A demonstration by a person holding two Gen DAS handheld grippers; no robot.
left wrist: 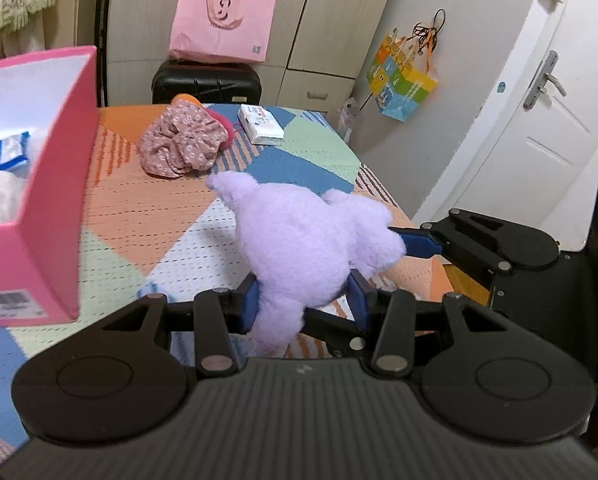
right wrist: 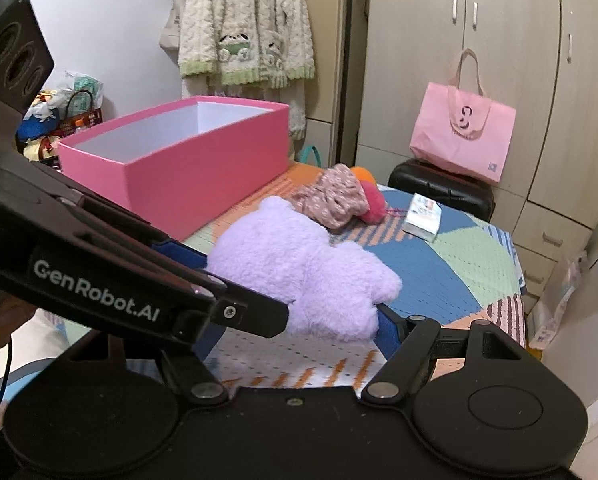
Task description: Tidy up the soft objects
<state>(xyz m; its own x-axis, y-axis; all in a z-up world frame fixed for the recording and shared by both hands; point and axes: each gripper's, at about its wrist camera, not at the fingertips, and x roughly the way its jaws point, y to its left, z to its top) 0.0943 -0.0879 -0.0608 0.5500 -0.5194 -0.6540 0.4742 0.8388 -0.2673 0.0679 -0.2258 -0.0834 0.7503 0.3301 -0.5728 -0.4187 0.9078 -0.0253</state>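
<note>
Both grippers hold one lilac plush toy (left wrist: 303, 248) above the patchwork-print table cover (left wrist: 147, 216).

Left wrist view: left gripper (left wrist: 305, 304) sits at 6 o'clock, its blue pads (left wrist: 251, 304) pressed into the toy's lower part from both sides, so jaws are clamped on the plush w/ fur bulging past them. Right gripper (left wrist: 409, 240) comes in from 3 o'clock; one blue finger touches the toy's side, its other finger is hidden behind the plush.

Right wrist view: right gripper (right wrist: 295, 322) sits at 6 o'clock w/ jaws fairly wide; the toy (right wrist: 299, 272) fills the gap, one blue pad (right wrist: 387, 332) against its fur at approx 4 o'clock, the other side masked by the left gripper's black linkage crossing from 9 o'clock. Reads as clamped on the plush.

Pink box (left wrist: 55, 184) stands at 9 o'clock of the toy in the left view, open-topped, w/ a white plush and blue-white packets inside. Beyond the toy, approx 11 o'clock, lies a floral fabric bundle (left wrist: 183, 144) touching an orange-pink soft item (right wrist: 369, 196). Tissue pack (left wrist: 261, 124) lies at 12 o'clock, just beside the bundle, not touching.

Far bkgd: pink tote bag (left wrist: 223, 24) on a black suitcase (left wrist: 207, 82).
</note>
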